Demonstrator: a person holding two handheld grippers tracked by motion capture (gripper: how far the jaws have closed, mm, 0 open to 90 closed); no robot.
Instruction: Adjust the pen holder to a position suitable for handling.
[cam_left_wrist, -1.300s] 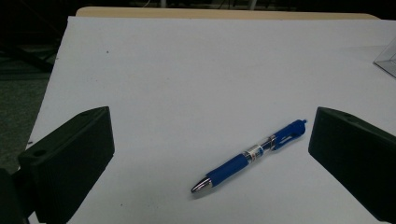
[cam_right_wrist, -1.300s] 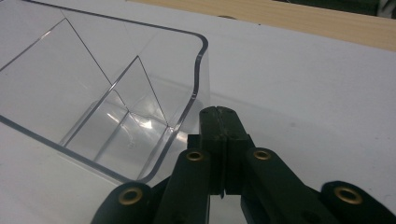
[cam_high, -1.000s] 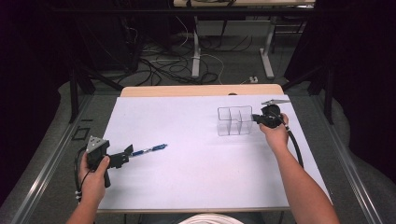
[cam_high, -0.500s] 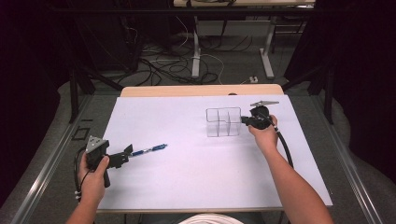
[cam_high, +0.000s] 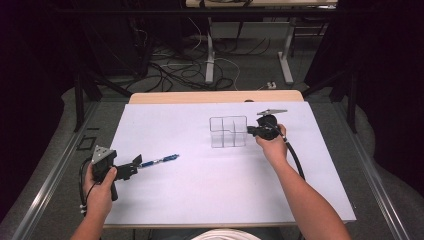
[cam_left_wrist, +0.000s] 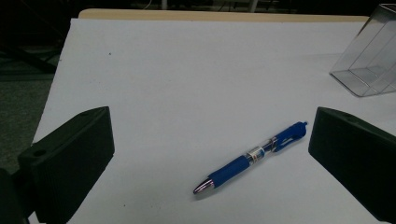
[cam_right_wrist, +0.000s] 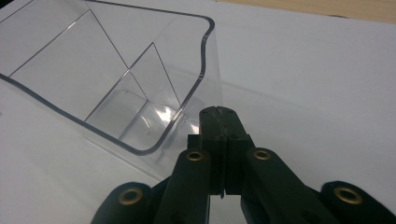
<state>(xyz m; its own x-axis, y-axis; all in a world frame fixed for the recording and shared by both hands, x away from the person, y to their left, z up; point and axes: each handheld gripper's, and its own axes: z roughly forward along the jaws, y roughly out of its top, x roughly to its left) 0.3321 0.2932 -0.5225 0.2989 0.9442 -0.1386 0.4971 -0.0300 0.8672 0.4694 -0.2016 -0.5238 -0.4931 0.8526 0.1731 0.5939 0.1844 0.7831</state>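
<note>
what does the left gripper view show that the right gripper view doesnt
The left gripper view has the blue retractable pen lying flat on the white table sheet, between that gripper's two wide-open black fingers, with neither finger touching it.

The right gripper view has its own fingers pressed together at the outer wall of the clear plastic divided organiser box, looking down into its compartments.

Both share the white sheet and that clear box, which in the left gripper view is just a corner at the upper right.
</note>
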